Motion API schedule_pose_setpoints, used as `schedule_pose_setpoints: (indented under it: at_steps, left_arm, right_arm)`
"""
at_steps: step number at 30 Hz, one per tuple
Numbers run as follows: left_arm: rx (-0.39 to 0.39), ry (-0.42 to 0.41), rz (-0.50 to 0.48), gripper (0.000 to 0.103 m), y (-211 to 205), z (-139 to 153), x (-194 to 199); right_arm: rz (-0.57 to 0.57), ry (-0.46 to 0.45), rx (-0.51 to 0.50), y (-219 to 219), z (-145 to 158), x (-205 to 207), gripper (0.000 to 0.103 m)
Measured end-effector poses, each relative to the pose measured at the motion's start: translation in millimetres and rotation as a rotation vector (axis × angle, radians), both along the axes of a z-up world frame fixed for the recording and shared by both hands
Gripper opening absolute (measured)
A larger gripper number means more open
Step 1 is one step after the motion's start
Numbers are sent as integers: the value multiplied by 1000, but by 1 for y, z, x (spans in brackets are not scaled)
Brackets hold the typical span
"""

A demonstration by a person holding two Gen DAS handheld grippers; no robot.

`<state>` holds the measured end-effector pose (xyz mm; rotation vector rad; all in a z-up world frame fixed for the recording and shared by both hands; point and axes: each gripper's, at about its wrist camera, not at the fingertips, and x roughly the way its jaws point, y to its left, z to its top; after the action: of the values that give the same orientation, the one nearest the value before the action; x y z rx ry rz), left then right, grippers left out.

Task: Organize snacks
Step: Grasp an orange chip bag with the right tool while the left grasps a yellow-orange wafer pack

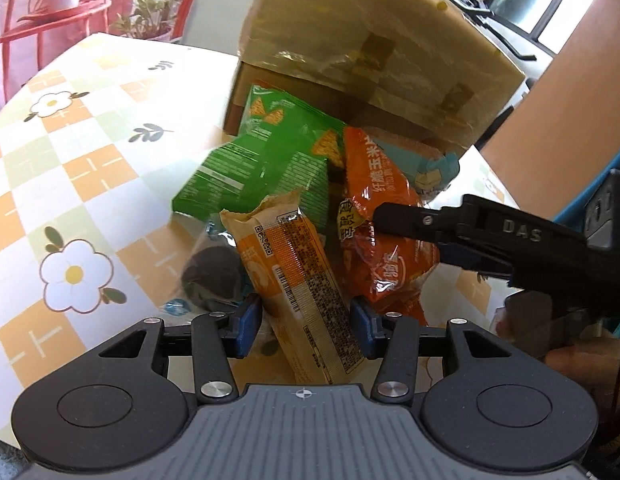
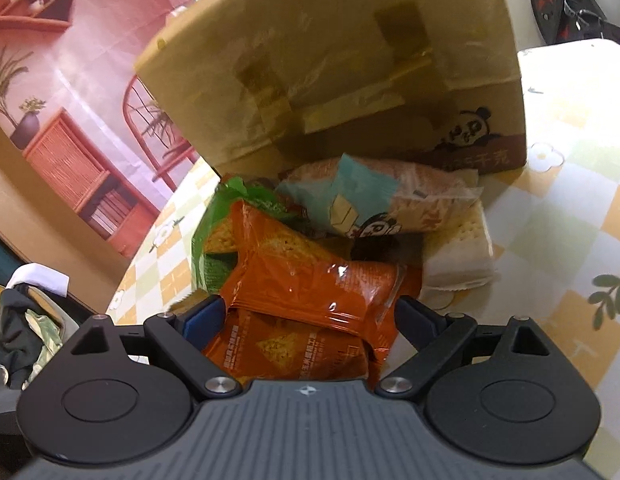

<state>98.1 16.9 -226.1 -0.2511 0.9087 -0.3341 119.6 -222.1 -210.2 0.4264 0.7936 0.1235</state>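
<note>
Two grippers reach into a pile of snacks on a table with a flower cloth. The pile lies just in front of a brown cardboard box with its flap up.

The left gripper has its blue pads about half apart. A long yellow snack pack lies between the pads, but it is hard to tell if they squeeze it. Next to that pack sit a green chip bag and a dark round cookie in clear wrap.

The right gripper is spread wide around an orange chip bag. Its pads sit at the bag's two sides. Behind the bag are a teal and brown packet and a white cracker pack.
</note>
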Motion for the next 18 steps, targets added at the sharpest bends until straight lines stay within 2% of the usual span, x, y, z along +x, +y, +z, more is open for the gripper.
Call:
schedule_pose_setpoints:
  at_steps: [6,8,11,13,18]
  left_arm:
    - [-7,-17,16,51,5,4,-3]
    - [-10,-21,18,51,7,5,-4]
    - [-13,-27,22,51,8,6,-6]
    - [-14,-34,25,51,10,8,-8]
    - [-25,-43,39,51,15,11,-14]
  right_arm:
    - [-51,27,74,-1,-12,3,94]
    - [-64,27,95,-2,-14,1,89]
    - [-73,9,111,-2,-14,-5,83]
    - [-82,-10,95,-1,-13,-10,81]
    - [-115,-60,135,-6,-8,-24,80]
